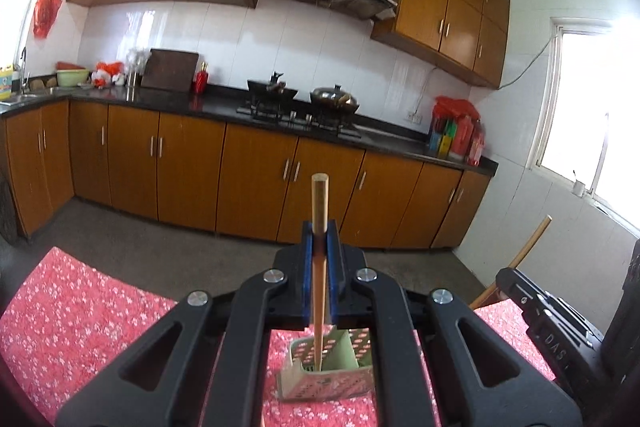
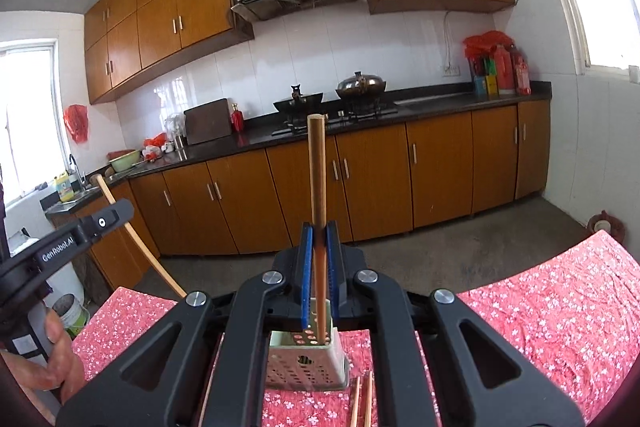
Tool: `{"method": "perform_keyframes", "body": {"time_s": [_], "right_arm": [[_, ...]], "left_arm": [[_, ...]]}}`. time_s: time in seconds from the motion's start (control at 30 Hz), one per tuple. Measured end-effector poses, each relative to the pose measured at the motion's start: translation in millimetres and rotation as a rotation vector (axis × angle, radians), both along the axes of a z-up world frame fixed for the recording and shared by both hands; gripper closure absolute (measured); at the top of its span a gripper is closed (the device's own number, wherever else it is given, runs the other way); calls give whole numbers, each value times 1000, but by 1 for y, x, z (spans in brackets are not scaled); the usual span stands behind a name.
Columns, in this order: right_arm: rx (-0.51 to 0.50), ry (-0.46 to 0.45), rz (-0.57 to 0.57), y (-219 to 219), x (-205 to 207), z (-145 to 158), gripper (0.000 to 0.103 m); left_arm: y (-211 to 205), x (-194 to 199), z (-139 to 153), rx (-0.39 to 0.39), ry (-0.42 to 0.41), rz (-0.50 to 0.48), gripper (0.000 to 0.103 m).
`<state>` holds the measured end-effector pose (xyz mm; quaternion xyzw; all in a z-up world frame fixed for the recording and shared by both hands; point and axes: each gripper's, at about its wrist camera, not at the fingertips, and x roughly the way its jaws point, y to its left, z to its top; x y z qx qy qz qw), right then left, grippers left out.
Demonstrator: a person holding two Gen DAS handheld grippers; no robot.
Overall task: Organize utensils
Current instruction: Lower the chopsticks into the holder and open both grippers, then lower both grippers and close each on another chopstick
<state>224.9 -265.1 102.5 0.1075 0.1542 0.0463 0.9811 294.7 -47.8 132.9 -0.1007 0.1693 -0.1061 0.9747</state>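
Left wrist view: left gripper (image 1: 320,247) clamped on a wooden chopstick (image 1: 319,227), blue pads (image 1: 307,279) pressed against both sides of it, shaft upright with its blunt end above the fingertips and its lower end down inside the green perforated utensil holder (image 1: 328,379). Holder standing on the red floral tablecloth (image 1: 80,315), seen through the gap in the gripper frame. Right gripper (image 1: 552,311) at the right edge, only its black body showing, with a second wooden stick (image 1: 520,259) slanting up past it. Behind, orange cabinets (image 1: 256,171), a dark countertop (image 1: 224,107) with two woks (image 1: 334,99) on the stove. Right wrist view: right gripper (image 2: 320,247) closed on its own chopstick (image 2: 318,187), likewise upright, tip lowered into a compartment of the holder (image 2: 308,367). Two more loose chopsticks (image 2: 362,403) lying on the tablecloth (image 2: 560,307) just beside the holder's right corner, toward the near edge; another thin stick (image 2: 208,399) partly hidden under the frame on the left. Left gripper (image 2: 116,215) seen at the left edge, held by a hand (image 2: 52,359), pinching a stick (image 2: 132,239) that slanted down toward the table's far-left corner.
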Motion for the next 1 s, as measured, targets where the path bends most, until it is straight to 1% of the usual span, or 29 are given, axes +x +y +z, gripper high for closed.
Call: {"method": "perform_keyframes", "body": {"time_s": [0.07, 0.13, 0.17, 0.37, 0.43, 0.5, 0.6, 0.7, 0.73, 0.77, 0.8, 0.83, 0.9, 0.97, 1.0], "right_arm": [[10, 7, -1, -3, -1, 1, 92], [16, 3, -10, -4, -5, 5, 75], [18, -5, -13, -3, -7, 8, 72], [8, -55, -33, -10, -36, 27, 72], [6, -50, -52, -16, -48, 27, 72], [7, -28, -70, -24, -59, 20, 72], [10, 44, -103, -38, -73, -4, 72], [12, 168, -115, -50, -79, -45, 72], [16, 231, -109, -53, -79, -68, 72], [21, 271, -102, -53, -79, -82, 72], [28, 337, -86, -52, -78, -103, 76], [33, 382, -64, -50, -77, -119, 82], [29, 454, -20, -40, -78, -145, 85], [18, 499, 15, -32, -81, -164, 87], [12, 511, 25, -27, -83, -170, 88]], "left_arm": [[4, -1, 0, -3, 9, 6, 95], [9, -7, -1, -2, 8, 8, 93], [11, -9, 0, -3, 6, 11, 92], [26, -36, 15, -14, -25, 27, 87], [32, -48, 18, -3, -37, 38, 86], [38, -61, 17, 13, -37, 54, 85], [53, -82, 6, 39, -17, 76, 84], [70, -98, -18, 58, 37, 101, 84], [77, -102, -33, 63, 81, 108, 84], [80, -105, -45, 71, 114, 109, 84], [83, -106, -59, 81, 154, 109, 84], [85, -108, -70, 90, 183, 107, 84], [87, -110, -94, 104, 243, 99, 84], [88, -112, -121, 105, 314, 85, 84], [89, -114, -130, 100, 333, 81, 84]]}}
